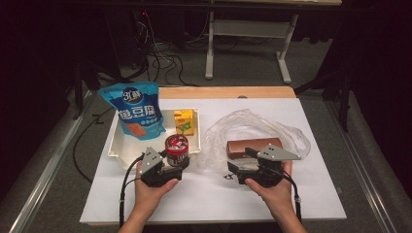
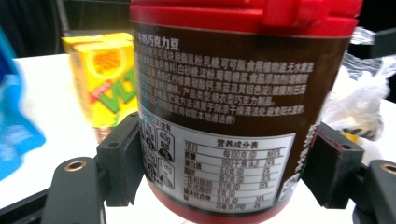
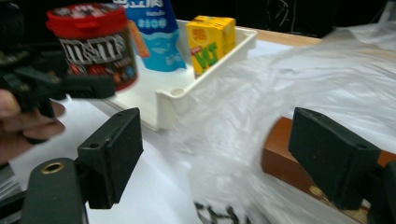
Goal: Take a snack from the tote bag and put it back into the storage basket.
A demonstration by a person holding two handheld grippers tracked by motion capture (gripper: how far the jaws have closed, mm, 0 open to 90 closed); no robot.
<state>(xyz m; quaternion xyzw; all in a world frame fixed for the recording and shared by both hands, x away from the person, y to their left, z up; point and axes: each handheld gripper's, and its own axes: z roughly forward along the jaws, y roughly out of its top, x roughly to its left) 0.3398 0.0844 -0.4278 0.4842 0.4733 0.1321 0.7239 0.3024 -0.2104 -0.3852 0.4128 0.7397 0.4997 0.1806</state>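
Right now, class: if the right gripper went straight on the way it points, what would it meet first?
Probably the clear plastic bag lying between its open jaws; the brown box sits by the right jaw, inside or under the bag. Depth is unclear.

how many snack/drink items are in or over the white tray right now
3: the blue pouch leans at the tray's back left, the yellow drink carton stands at its back right, and the red-lidded candy jar sits clamped in the left hand-held gripper at its front edge.
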